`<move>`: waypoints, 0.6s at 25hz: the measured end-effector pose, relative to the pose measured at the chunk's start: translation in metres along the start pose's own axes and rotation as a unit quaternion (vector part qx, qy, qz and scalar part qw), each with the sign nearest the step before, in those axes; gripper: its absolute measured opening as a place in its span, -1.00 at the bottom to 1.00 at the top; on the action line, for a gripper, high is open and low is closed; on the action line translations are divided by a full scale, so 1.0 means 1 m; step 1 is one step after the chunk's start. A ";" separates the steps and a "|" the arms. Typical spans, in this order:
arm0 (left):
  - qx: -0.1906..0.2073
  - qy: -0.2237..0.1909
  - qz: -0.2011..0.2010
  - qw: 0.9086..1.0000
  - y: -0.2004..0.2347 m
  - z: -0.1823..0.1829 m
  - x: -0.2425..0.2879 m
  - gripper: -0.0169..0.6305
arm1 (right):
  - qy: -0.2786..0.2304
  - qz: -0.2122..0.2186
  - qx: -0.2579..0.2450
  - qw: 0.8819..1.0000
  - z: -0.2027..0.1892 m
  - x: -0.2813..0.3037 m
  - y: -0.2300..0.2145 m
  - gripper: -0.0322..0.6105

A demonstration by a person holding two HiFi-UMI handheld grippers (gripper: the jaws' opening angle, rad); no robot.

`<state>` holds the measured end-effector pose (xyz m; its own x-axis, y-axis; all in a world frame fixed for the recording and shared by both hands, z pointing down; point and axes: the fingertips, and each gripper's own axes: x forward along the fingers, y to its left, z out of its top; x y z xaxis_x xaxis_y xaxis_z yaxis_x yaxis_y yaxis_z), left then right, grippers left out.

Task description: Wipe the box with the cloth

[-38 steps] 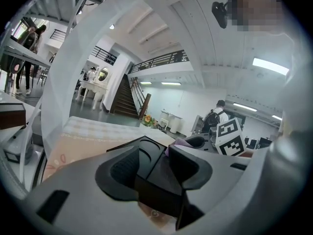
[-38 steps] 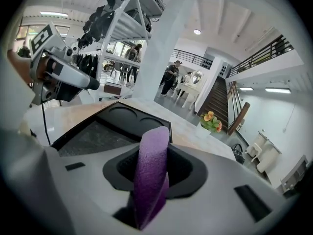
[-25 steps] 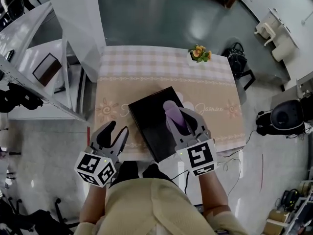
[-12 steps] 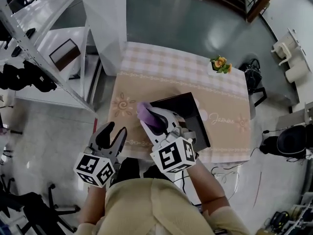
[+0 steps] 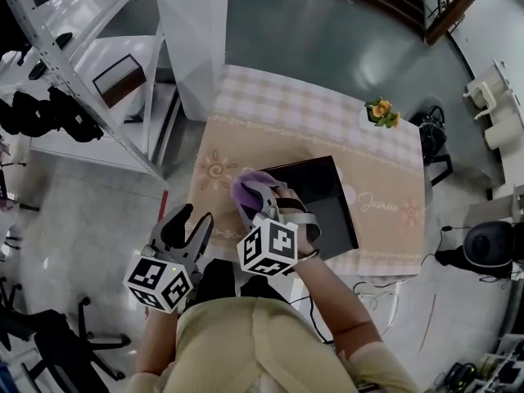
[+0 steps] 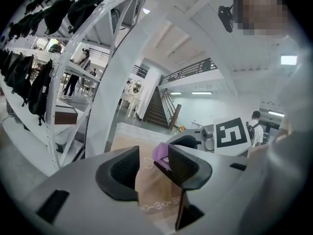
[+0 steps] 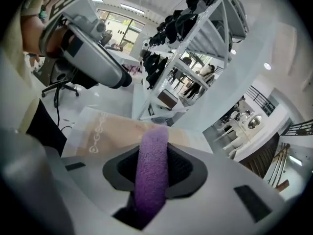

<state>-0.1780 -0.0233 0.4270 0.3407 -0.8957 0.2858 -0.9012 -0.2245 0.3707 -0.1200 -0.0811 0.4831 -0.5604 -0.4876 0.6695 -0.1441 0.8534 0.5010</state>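
The purple cloth (image 5: 250,187) has swept from the black box's (image 5: 323,199) middle to its left corner.
The box lies flat on the table (image 5: 246,113). The right gripper (image 5: 266,199) clamps the cloth; the left gripper (image 5: 187,229) has its jaws apart and empty. Pressing on could shove the unheld box.

table (image 5: 270,105) w/ checked tablecloth | black box (image 5: 329,196) on it, front half | flowers (image 5: 381,111) at far-R corner

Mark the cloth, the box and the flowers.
cloth (image 5: 251,188), head view, its bunched purple end
box (image 5: 323,189), head view, its bare black top
flowers (image 5: 381,110), head view, the orange blooms
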 end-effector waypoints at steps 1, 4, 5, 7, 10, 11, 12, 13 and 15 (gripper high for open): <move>-0.001 0.001 -0.002 1.000 -0.001 -0.001 0.000 -0.37 | 0.009 0.006 0.000 1.000 -0.002 0.001 0.004 -0.52; -0.001 0.003 -0.006 1.000 -0.002 -0.003 0.002 -0.37 | 0.027 0.021 0.012 0.999 -0.005 0.001 0.012 -0.52; 0.000 0.004 -0.007 1.000 -0.002 -0.003 0.002 -0.37 | 0.032 0.024 0.017 0.999 -0.007 0.001 0.015 -0.52; 0.002 0.006 -0.010 1.000 -0.003 -0.002 0.002 -0.37 | 0.039 0.028 0.026 0.999 -0.008 -0.002 0.019 -0.52; 0.006 0.009 -0.013 1.000 -0.004 -0.002 0.002 -0.37 | 0.047 0.034 0.033 0.998 -0.011 -0.007 0.027 -0.52; 0.007 0.011 -0.014 1.000 -0.004 -0.002 0.003 -0.37 | 0.049 0.036 0.035 0.998 -0.012 -0.008 0.030 -0.52; 0.007 0.012 -0.016 1.000 -0.004 -0.002 0.004 -0.37 | 0.051 0.037 0.037 0.997 -0.013 -0.010 0.032 -0.52; 0.008 0.014 -0.019 1.000 -0.005 -0.002 0.005 -0.37 | 0.052 0.039 0.041 0.997 -0.014 -0.012 0.034 -0.52; 0.010 0.017 -0.024 1.000 -0.007 -0.003 0.007 -0.37 | 0.054 0.044 0.051 0.996 -0.015 -0.016 0.039 -0.52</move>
<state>-0.1684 -0.0267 0.4293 0.3922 -0.8700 0.2988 -0.8888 -0.2746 0.3670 -0.1042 -0.0431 0.4999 -0.4847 -0.4220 0.7661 -0.1834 0.9055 0.3828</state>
